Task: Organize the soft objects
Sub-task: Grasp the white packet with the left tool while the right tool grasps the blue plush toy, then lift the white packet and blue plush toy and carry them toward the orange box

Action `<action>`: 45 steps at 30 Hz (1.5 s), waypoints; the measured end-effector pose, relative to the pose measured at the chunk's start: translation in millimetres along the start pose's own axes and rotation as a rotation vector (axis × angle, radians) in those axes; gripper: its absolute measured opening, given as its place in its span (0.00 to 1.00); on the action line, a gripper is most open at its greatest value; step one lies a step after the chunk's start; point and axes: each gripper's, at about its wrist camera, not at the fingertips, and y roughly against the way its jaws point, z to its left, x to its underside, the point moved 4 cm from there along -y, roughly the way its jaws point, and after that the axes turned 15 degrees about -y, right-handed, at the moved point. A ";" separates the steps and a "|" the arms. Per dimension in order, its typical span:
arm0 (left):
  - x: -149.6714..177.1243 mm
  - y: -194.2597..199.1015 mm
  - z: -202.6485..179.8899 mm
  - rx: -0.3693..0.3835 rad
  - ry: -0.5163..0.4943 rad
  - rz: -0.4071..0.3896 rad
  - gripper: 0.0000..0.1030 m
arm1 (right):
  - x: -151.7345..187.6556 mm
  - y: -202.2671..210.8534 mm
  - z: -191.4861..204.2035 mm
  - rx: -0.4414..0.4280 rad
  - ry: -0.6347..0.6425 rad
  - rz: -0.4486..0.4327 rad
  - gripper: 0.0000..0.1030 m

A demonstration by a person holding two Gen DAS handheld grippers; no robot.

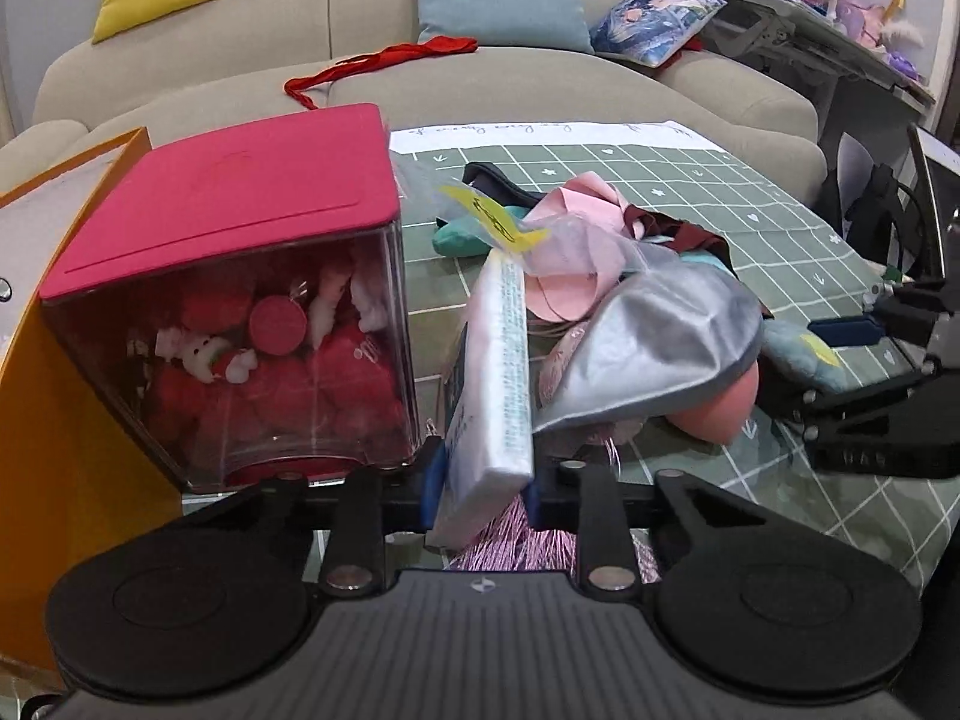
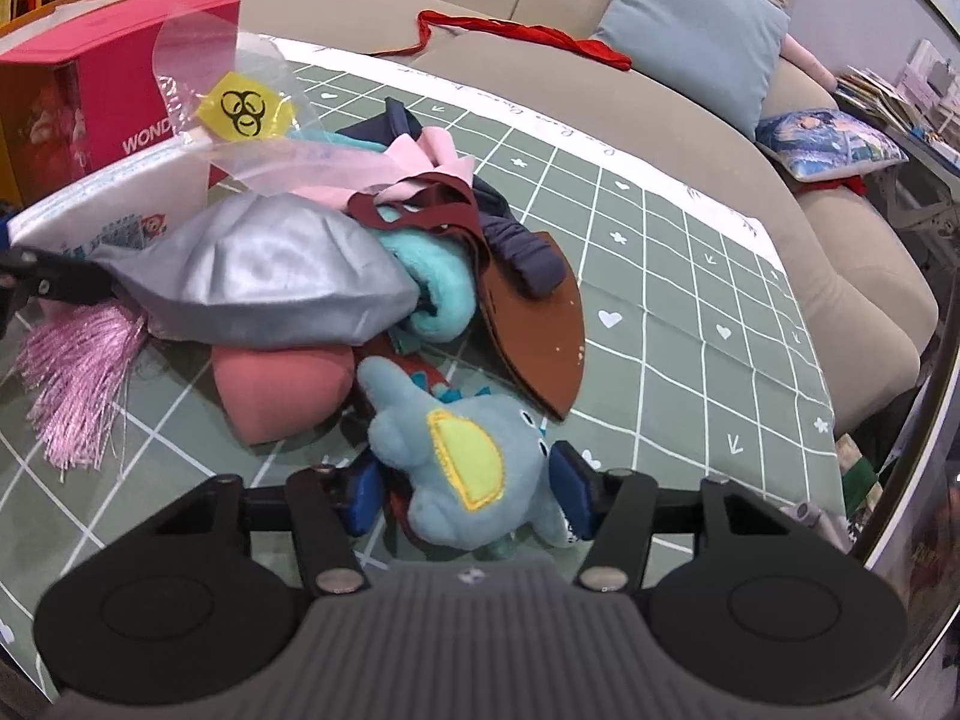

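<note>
Tissue pack (image 1: 495, 372), white with fine print on its side, sits pinched between the blue pads of the left gripper (image 1: 483, 480); its long axis runs away from the camera and slightly up, far end under a clear bag with a yellow biohazard label (image 1: 498, 216). Near end of the pack is cut off behind the gripper body. Blue plush elephant (image 2: 462, 468) with a yellow ear lies on the green grid cloth (image 2: 690, 300) between the jaws of the right gripper (image 2: 471, 489), trunk pointing up-left toward the pile, body axis running roughly along the fingers; pads sit right at its flanks at a middling width, but whether they press cannot be told. Lower part of the elephant is hidden behind the gripper housing. Pile just beyond: silver cushion (image 2: 258, 276) on top of a pink round plush (image 2: 282, 390), teal plush (image 2: 438, 282), brown felt piece (image 2: 540, 348), pink tassel (image 2: 78, 384); much of it overlaps and is hard to sort. Clear box with a red lid (image 1: 240, 300), full of red plush, stands just left of the left gripper. Both grippers angle down toward the table. Beige sofa (image 1: 240, 60) sits behind.
</note>
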 end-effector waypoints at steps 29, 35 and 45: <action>16.5 17.0 22.3 -0.026 0.115 0.044 0.51 | 14.9 21.2 -16.8 -0.271 -0.622 0.209 0.60; 4.7 15.3 20.9 -0.021 0.100 -0.007 0.32 | 7.5 20.3 -17.8 -0.232 -0.577 0.134 0.60; 7.4 12.8 18.2 -0.039 0.093 -0.027 0.14 | 9.0 27.7 -14.7 -0.232 -0.552 0.102 0.47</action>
